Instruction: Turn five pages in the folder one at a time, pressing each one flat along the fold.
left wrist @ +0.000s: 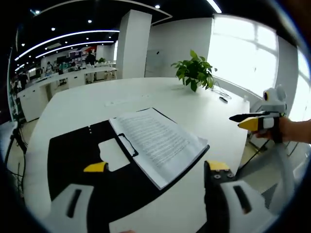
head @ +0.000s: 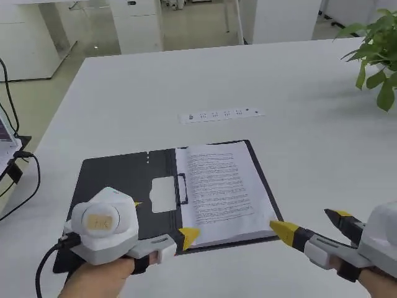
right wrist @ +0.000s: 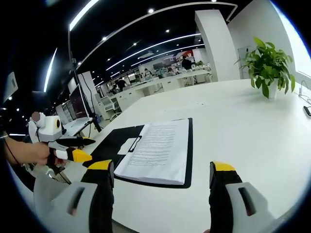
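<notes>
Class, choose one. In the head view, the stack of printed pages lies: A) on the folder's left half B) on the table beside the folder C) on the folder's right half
C: the printed pages rest on the right half of the open black folder.

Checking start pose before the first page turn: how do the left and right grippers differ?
Left gripper is at the near edge of the open black folder, one yellow tip over its black inside cover; right gripper is off the folder, over the bare white table. Left sits by the near left corner of the white printed page stack, right by its near right corner. Both are open, holding nothing.
</notes>
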